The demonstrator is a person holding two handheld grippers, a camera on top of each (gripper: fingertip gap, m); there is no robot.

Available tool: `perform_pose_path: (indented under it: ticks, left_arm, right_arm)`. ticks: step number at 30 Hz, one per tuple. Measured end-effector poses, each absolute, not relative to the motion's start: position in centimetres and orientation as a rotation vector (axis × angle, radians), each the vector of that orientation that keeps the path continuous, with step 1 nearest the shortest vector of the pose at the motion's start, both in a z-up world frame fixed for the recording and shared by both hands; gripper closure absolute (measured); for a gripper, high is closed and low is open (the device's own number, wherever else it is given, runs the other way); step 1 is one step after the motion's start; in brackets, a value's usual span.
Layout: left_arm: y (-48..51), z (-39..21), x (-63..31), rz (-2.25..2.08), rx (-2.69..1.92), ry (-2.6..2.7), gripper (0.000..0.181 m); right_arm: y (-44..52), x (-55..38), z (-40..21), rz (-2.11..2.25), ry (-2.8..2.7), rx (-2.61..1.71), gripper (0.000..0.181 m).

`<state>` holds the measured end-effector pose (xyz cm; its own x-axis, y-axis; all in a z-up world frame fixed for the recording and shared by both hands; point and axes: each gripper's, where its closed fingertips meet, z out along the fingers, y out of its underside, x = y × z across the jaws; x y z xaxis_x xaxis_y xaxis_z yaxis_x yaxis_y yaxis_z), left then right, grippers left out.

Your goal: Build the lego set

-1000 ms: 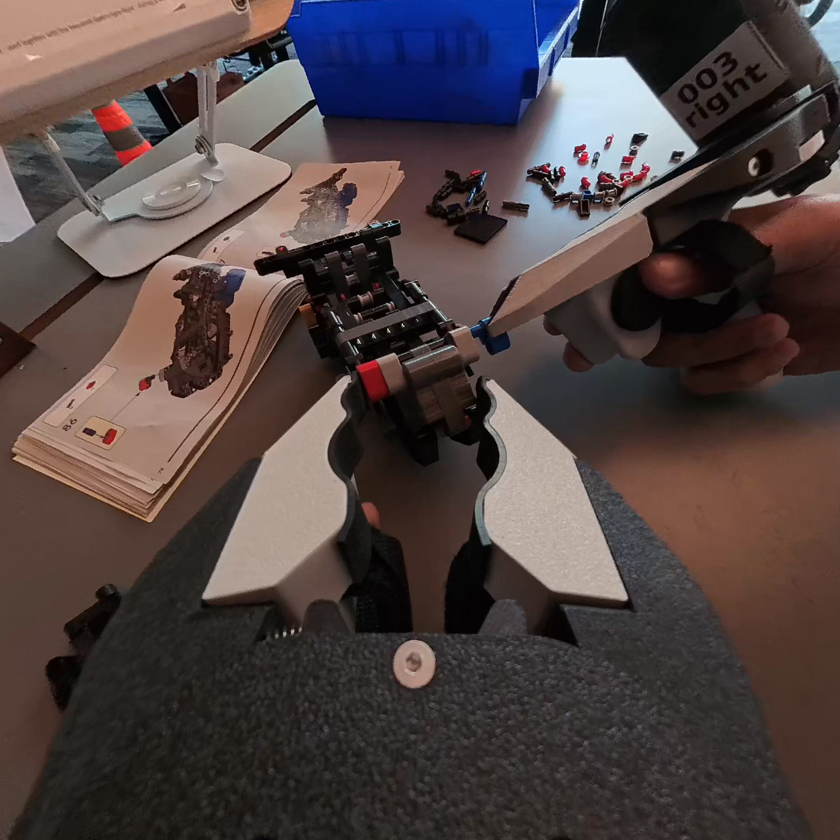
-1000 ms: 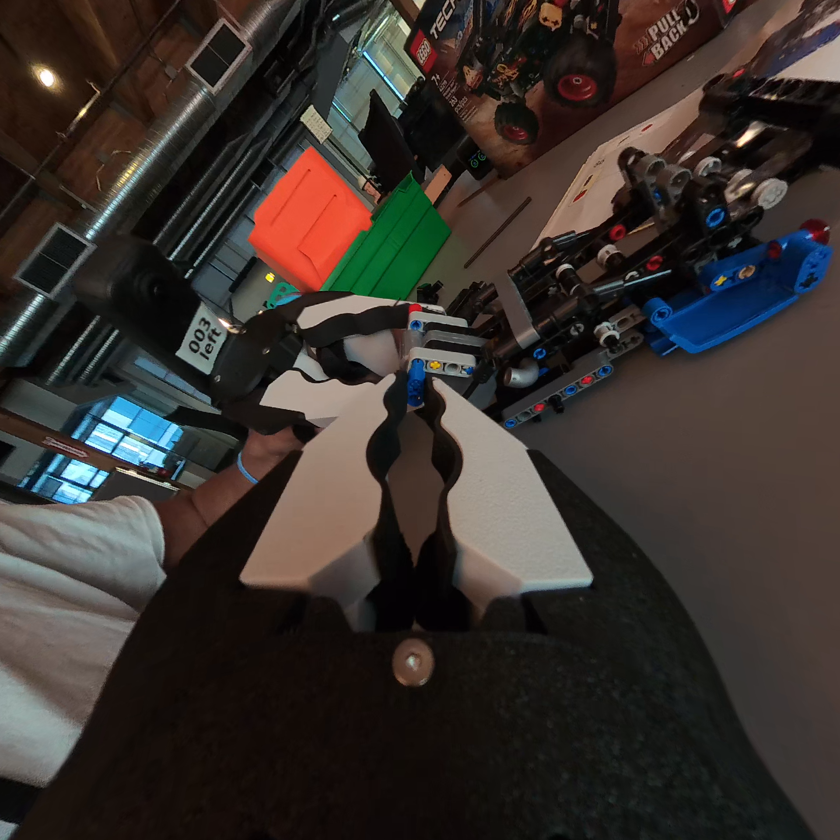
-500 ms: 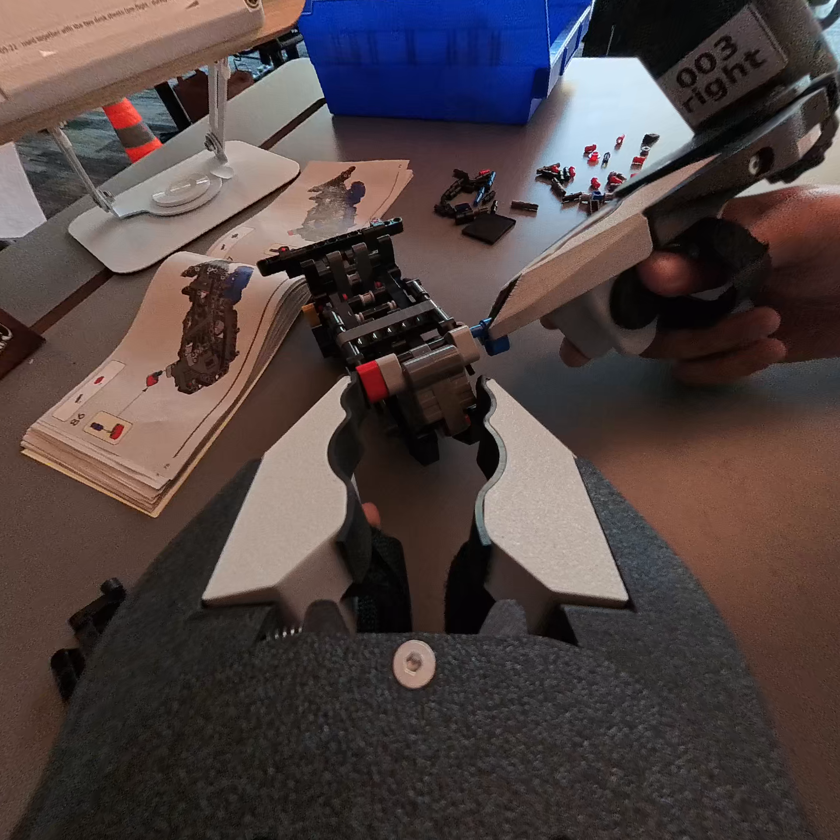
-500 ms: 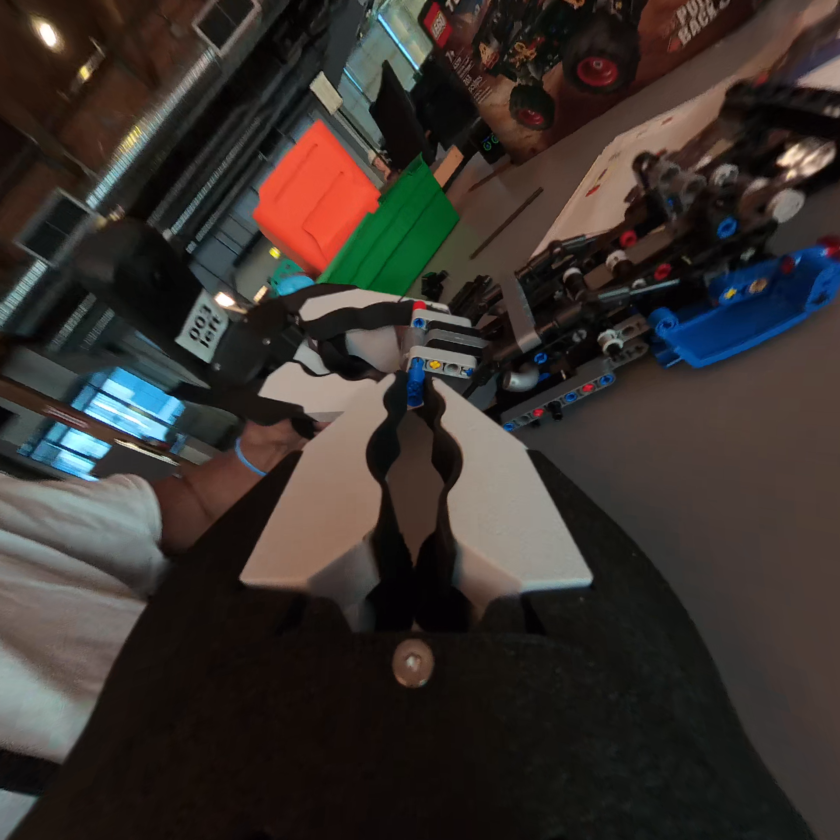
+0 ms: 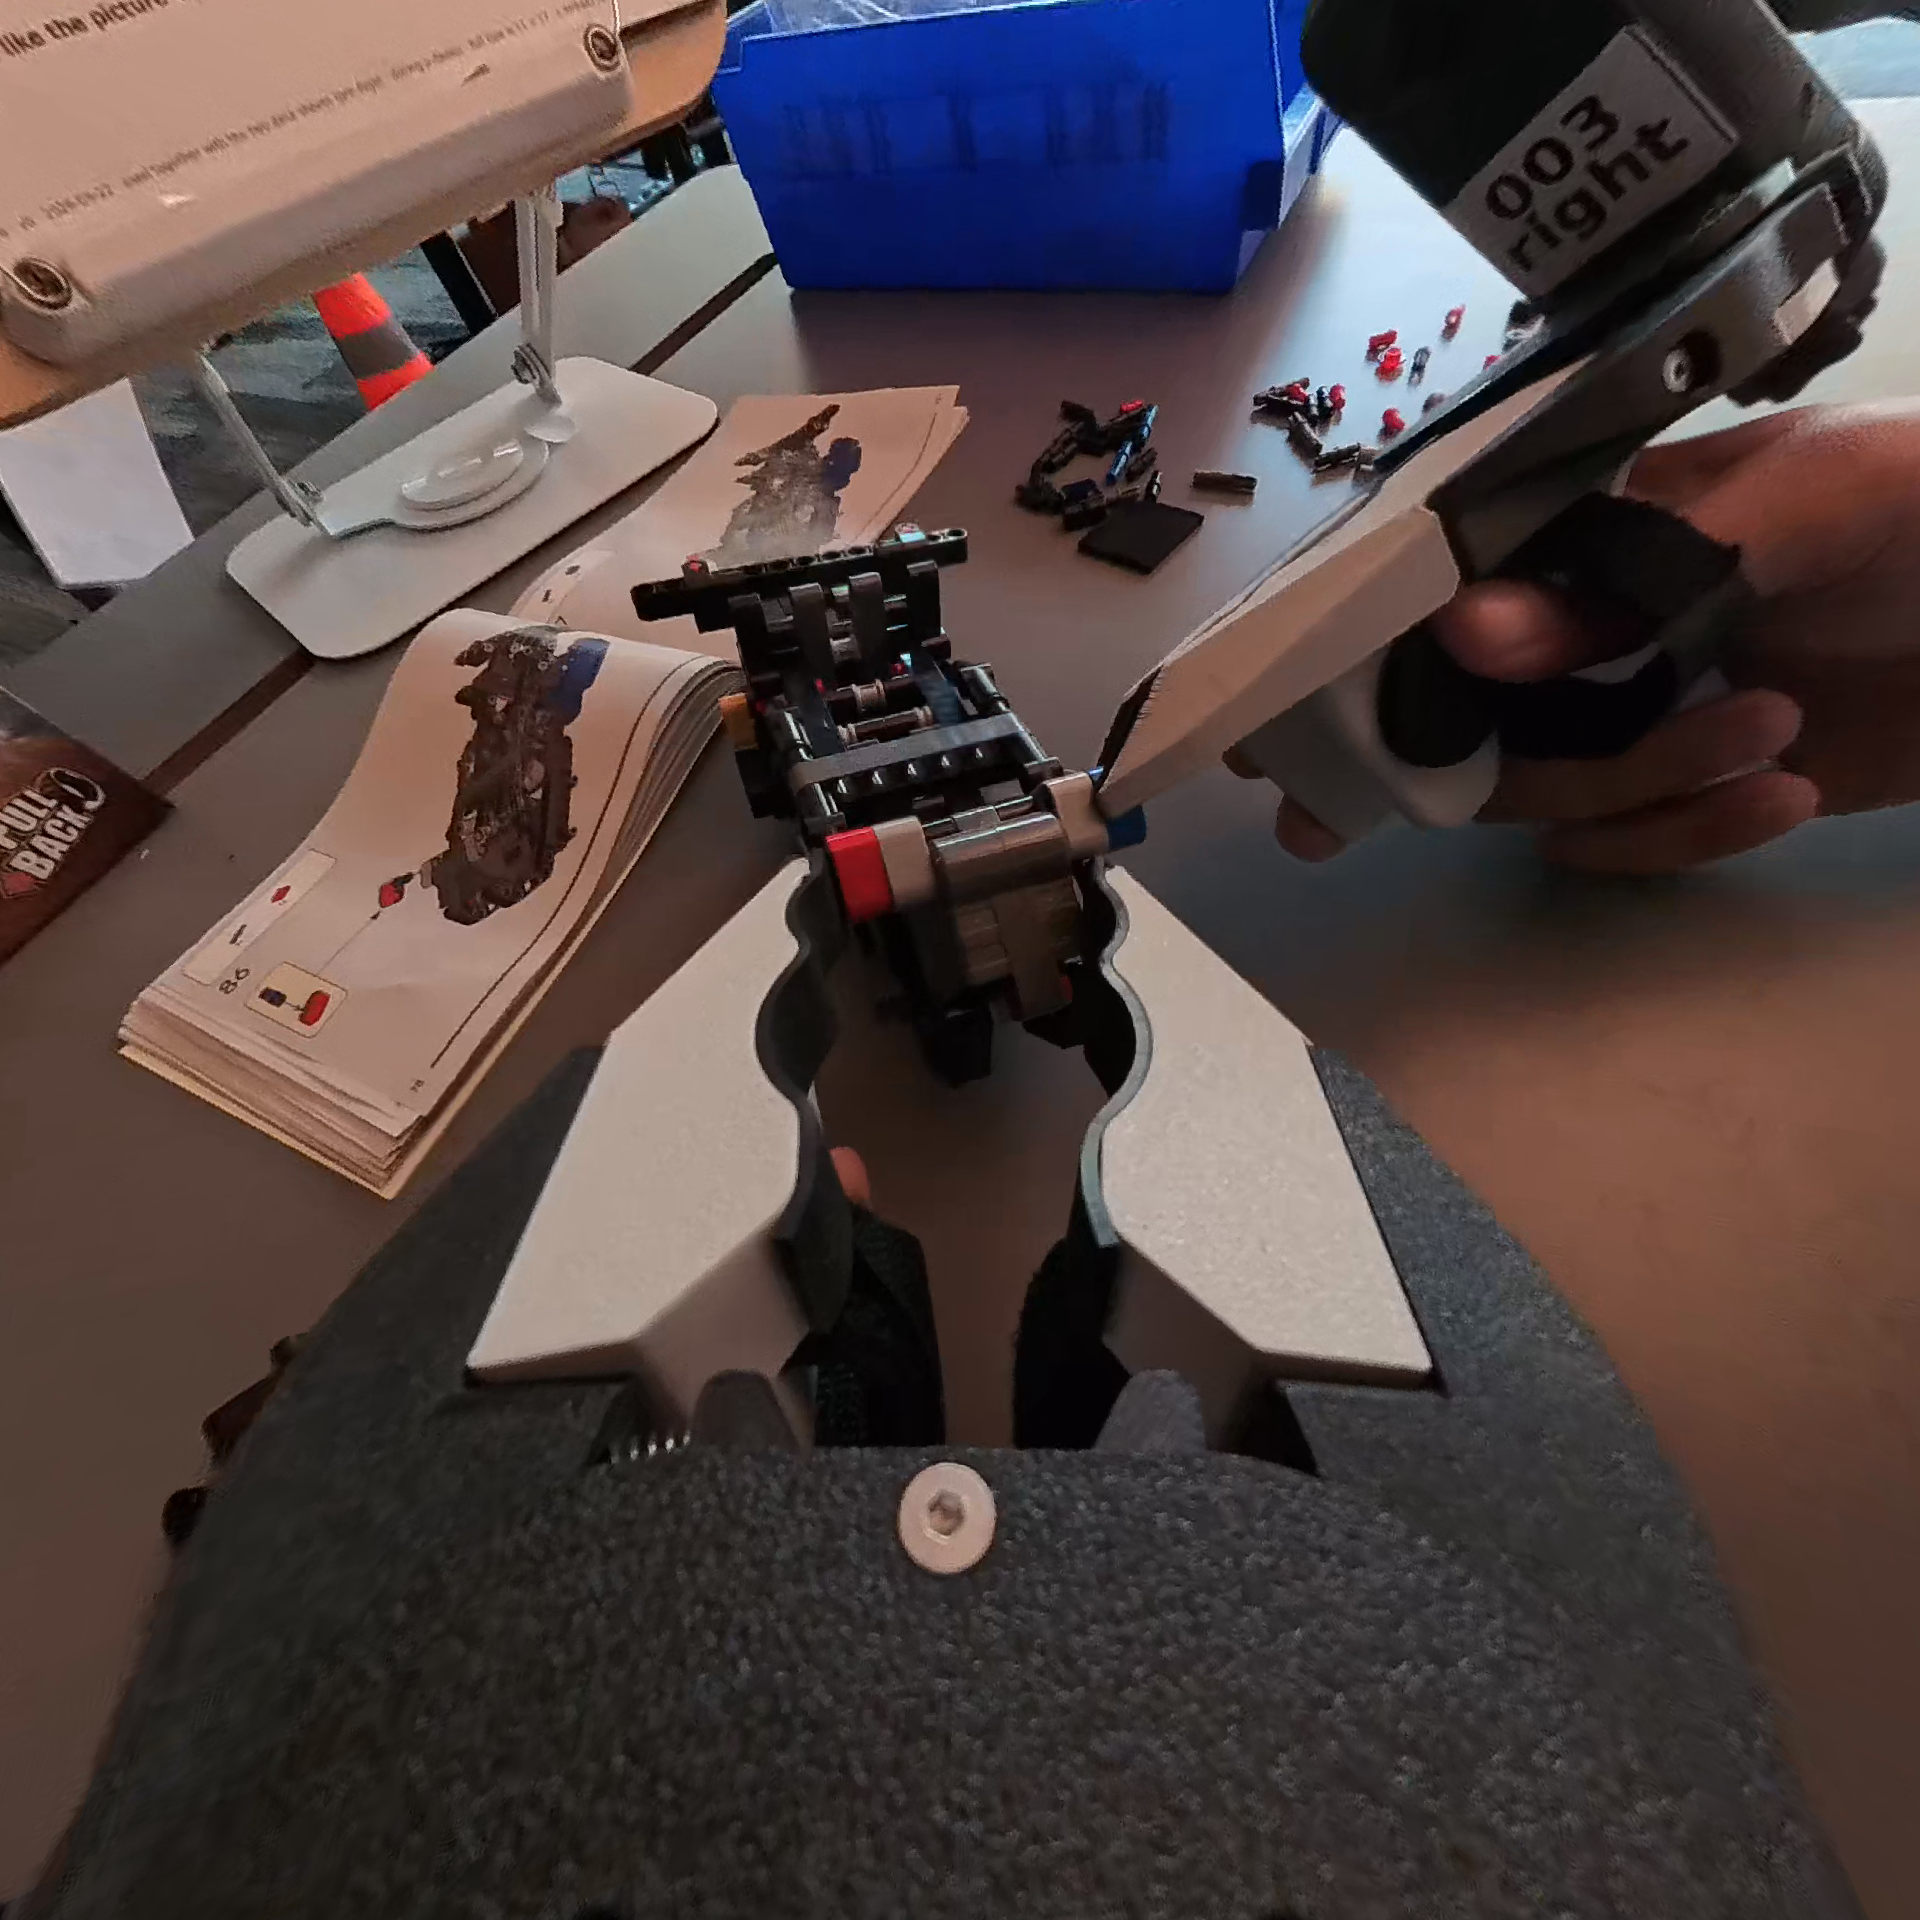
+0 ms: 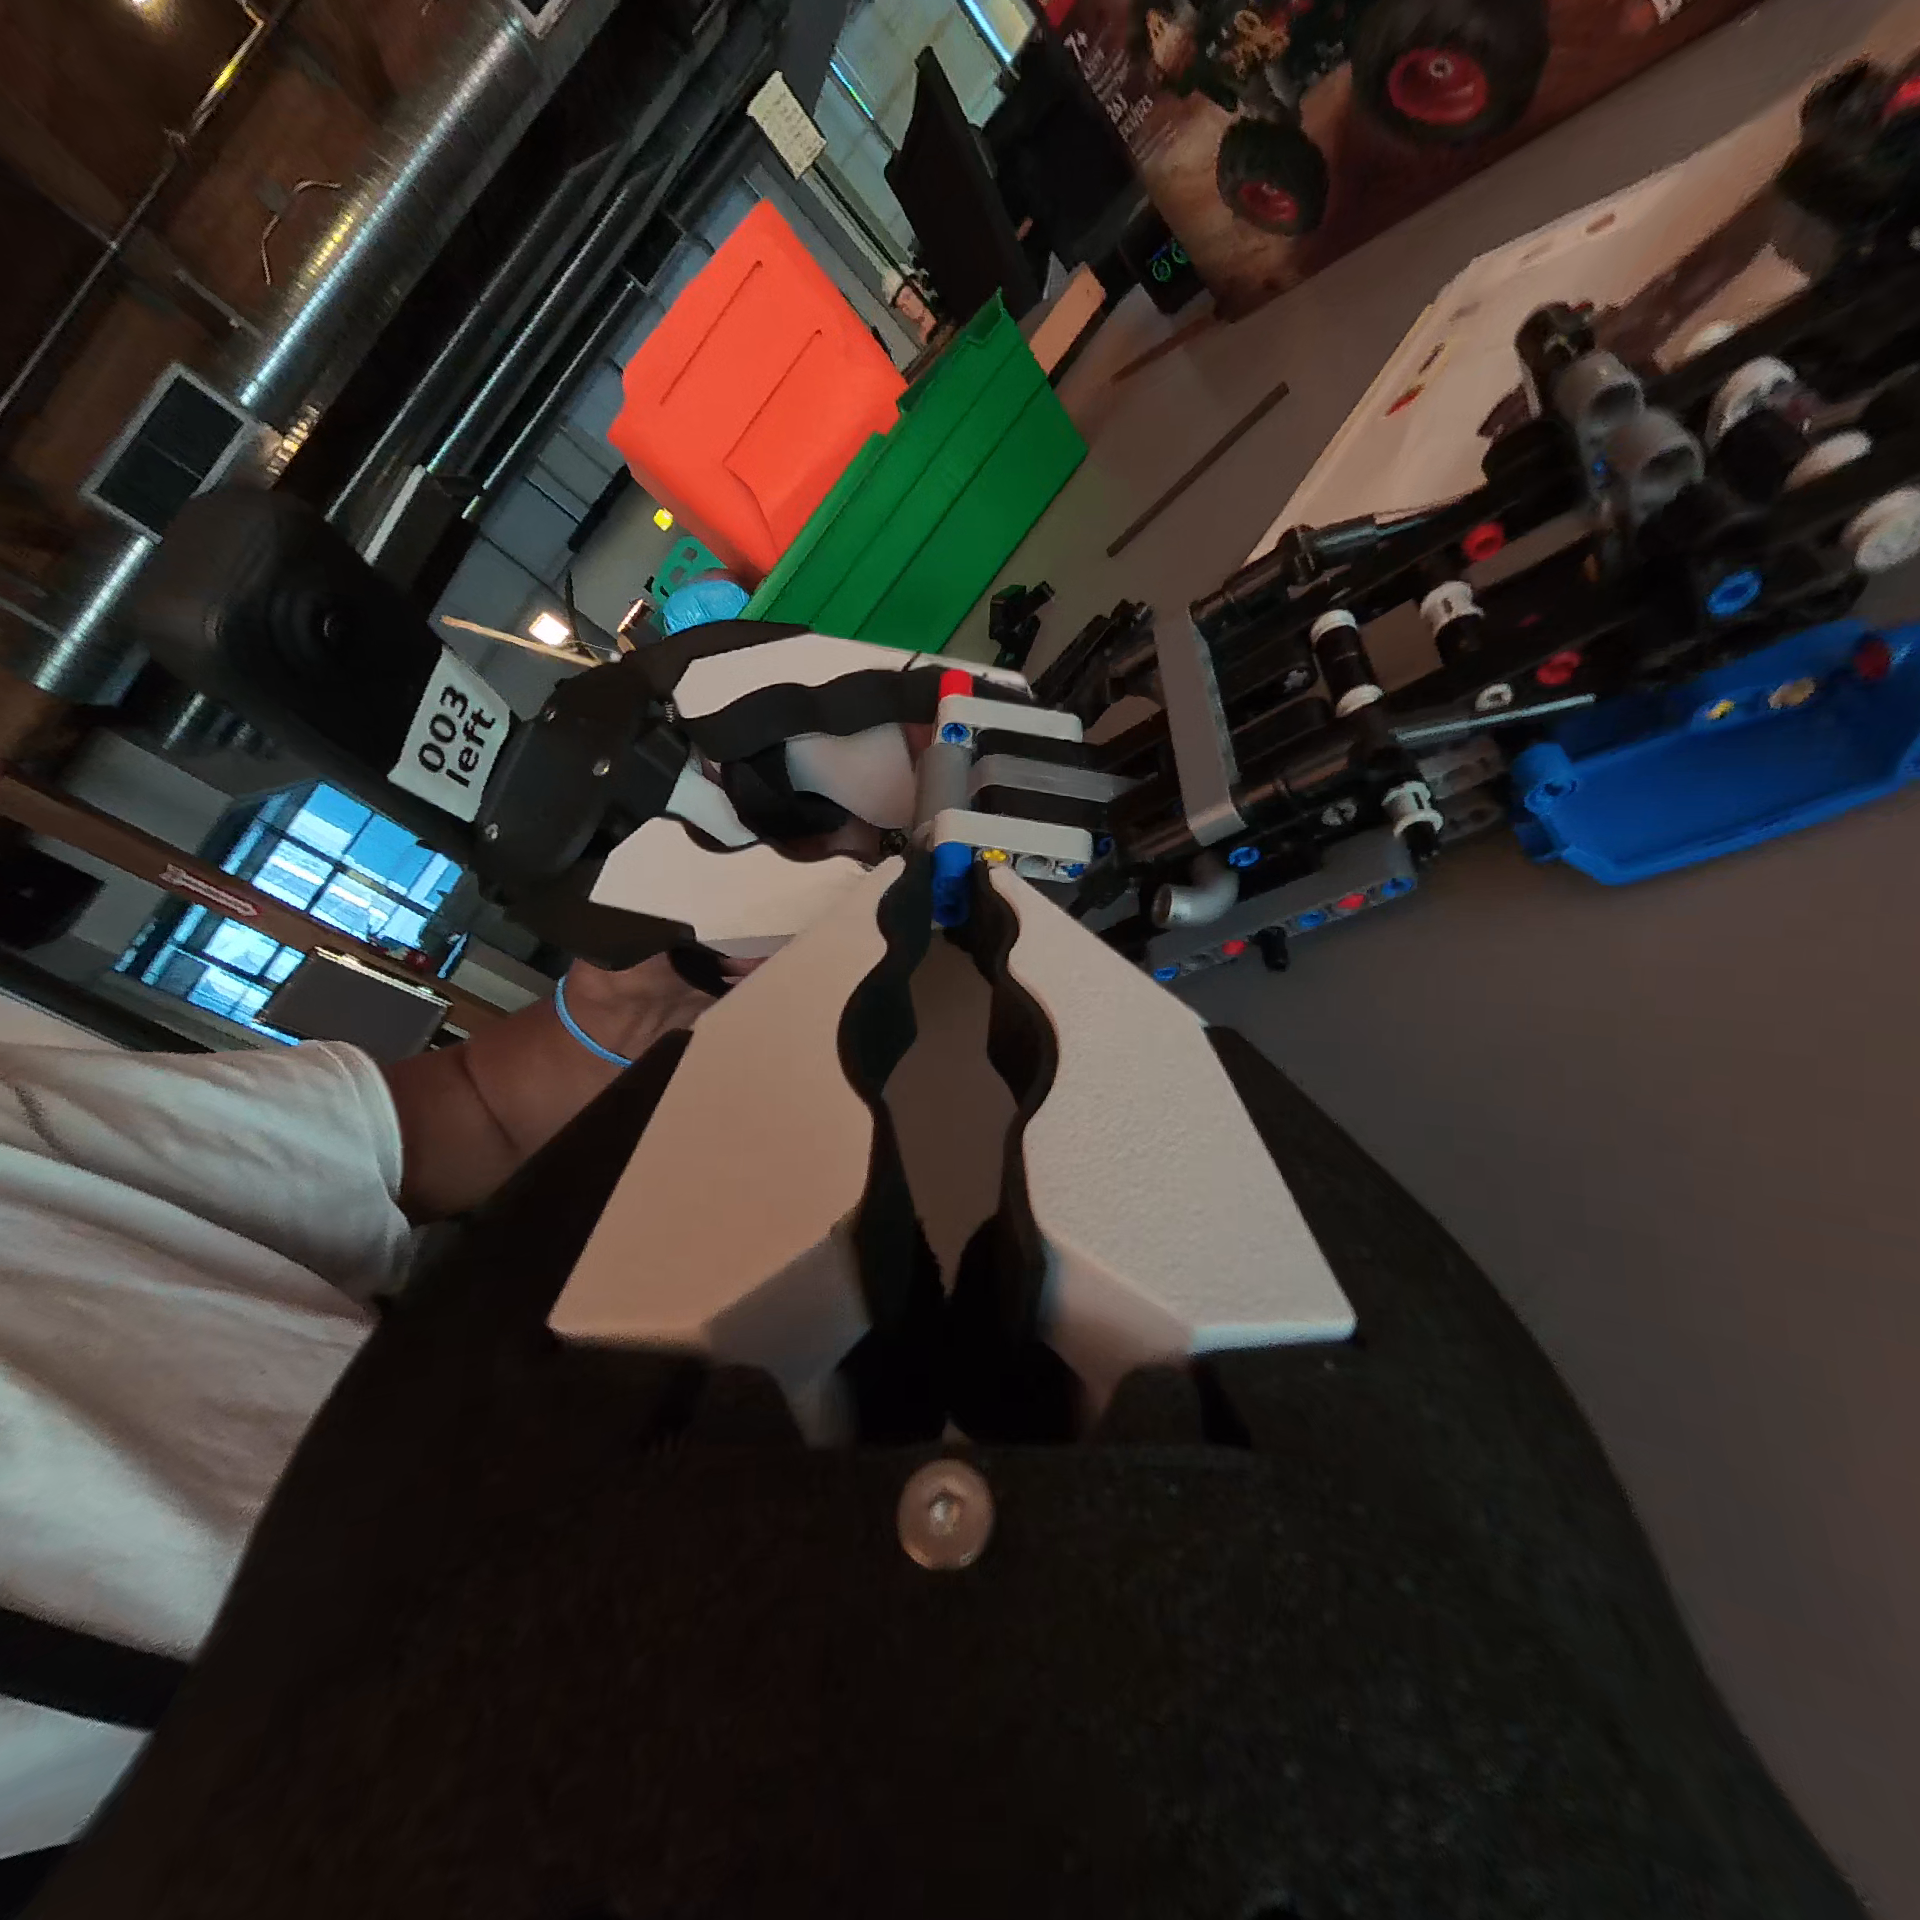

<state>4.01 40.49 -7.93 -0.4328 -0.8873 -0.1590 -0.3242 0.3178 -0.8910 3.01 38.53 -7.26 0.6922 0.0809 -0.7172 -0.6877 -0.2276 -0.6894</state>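
The black and grey lego model (image 5: 862, 717) rests on the dark table. My left gripper (image 5: 961, 914) is shut on its near grey end, beside a red piece (image 5: 860, 871). My right gripper (image 5: 1117, 795) comes in from the right, shut on a small blue pin (image 5: 1127, 828) held against the model's right corner. In the right wrist view the right gripper (image 6: 951, 883) pinches the blue pin (image 6: 945, 878) at a grey beam of the model (image 6: 1340, 707). The left gripper (image 6: 831, 727) holds that end. A blue panel (image 6: 1714, 748) sits on the model's side.
An open instruction booklet (image 5: 416, 883) lies left of the model. A white stand base (image 5: 468, 488) and a blue bin (image 5: 1018, 135) are behind it. Loose black parts (image 5: 1122, 478) and red parts (image 5: 1382, 353) lie at the back right. Orange (image 6: 748, 384) and green bins (image 6: 935, 499) stand farther off. My left and right fingertips are right by each other.
Both grippers keep their hold. The left view has swung slightly left, so the booklet and stand sit further right. The right gripper has tilted and pressed slightly closer to the model.
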Motion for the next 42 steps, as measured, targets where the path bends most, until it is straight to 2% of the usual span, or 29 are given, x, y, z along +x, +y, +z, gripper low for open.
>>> perform_pose_path:
  ticks: [5, 9, 12, 20, 36, 42]
  left_arm:
    - [40.3, -7.7, 4.1, -1.088, -1.077, 1.884, 0.137]
    - [40.3, -7.8, 4.1, -1.096, -1.08, 1.889, 0.136]
    - [40.3, -8.0, 4.0, -1.084, -1.063, 1.893, 0.136]
    - [40.3, -8.0, 3.9, -1.099, -1.09, 1.887, 0.137]
    - [40.3, -7.9, 4.0, -1.116, -1.086, 1.875, 0.136]
    - [41.2, -7.8, 3.9, -1.111, -1.072, 1.877, 0.133]
  right_arm:
    - [38.3, 3.1, -6.9, 0.966, 0.654, -1.54, 0.175]
    - [38.3, 3.2, -6.9, 0.889, 0.629, -1.557, 0.175]
    - [38.0, 3.2, -6.6, 0.858, 0.602, -1.544, 0.167]
    - [38.2, 2.4, -7.6, 0.746, 0.534, -1.665, 0.174]
    - [38.4, 2.6, -7.6, 0.686, 0.515, -1.679, 0.174]
    - [35.5, 4.1, -6.4, 0.581, 0.469, -1.675, 0.161]
